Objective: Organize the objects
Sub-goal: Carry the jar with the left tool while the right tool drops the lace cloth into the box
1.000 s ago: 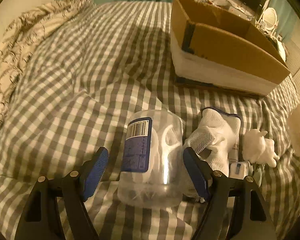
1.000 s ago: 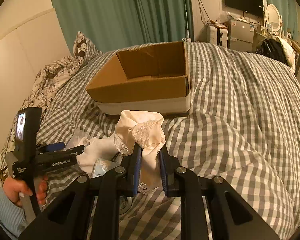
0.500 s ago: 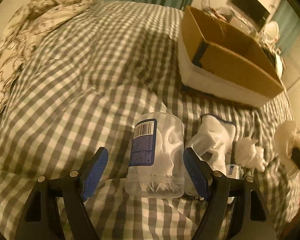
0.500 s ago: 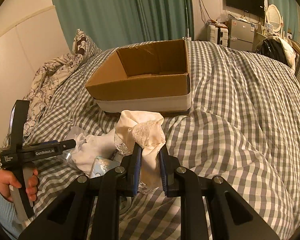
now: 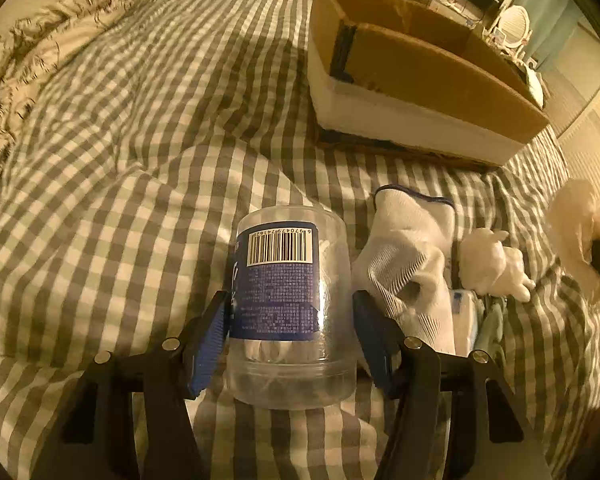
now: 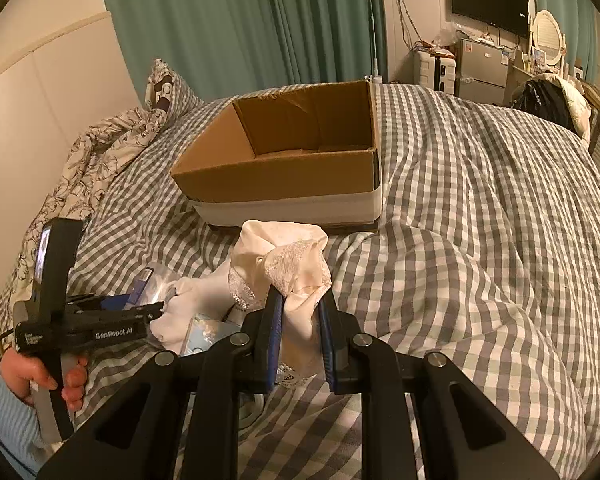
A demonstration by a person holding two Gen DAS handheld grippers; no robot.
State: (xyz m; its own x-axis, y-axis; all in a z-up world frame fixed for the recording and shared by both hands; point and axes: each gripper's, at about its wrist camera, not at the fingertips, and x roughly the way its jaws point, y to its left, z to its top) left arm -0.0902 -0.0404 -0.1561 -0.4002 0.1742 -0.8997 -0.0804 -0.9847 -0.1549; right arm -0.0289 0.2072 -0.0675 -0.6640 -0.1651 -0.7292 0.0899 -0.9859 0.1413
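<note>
A clear plastic jar point(image 5: 288, 304) with a blue barcode label lies on the checked bed cover between the fingers of my left gripper point(image 5: 290, 320). The jaws stand close on both sides of it, and the blue pads look to touch it. My right gripper point(image 6: 300, 320) is shut on a cream lace cloth point(image 6: 288, 264) and holds it above the bed. The open cardboard box point(image 6: 284, 176) stands beyond it, and also shows in the left wrist view point(image 5: 420, 76).
A white knit glove point(image 5: 408, 256), a small white figure point(image 5: 492, 264) and a small packet point(image 5: 464, 316) lie right of the jar. A floral blanket point(image 5: 40, 64) is bunched at the left. Furniture stands past the bed's far end.
My left gripper has closed in around the jar, whose label has turned to face up. The right gripper still holds the cloth, almost unmoved.
</note>
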